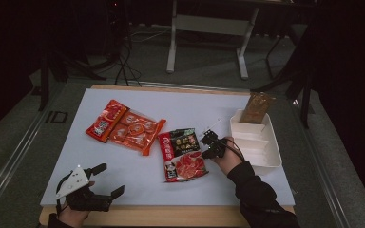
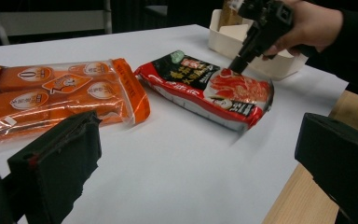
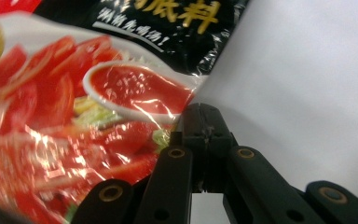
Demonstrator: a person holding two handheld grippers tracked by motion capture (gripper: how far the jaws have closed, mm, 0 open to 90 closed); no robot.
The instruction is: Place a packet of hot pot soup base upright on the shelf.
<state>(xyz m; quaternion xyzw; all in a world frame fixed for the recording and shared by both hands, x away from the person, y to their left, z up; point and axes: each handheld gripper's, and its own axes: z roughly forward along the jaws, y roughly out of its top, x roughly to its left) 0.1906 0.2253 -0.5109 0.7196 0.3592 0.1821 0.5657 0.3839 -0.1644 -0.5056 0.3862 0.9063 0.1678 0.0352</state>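
A red and black food packet lies flat in the middle of the white table. My right gripper reaches in from the right. Its jaws are pressed together at the packet's right edge seam and appear to pinch the film. My left gripper hovers near the table's front left corner. It is wide open with nothing between its fingers and points toward the packets.
An orange multi-pack and a red pack lie left of centre. A white tray stands at the right edge, with a brown packet propped at its far end. The wooden table edge runs close by.
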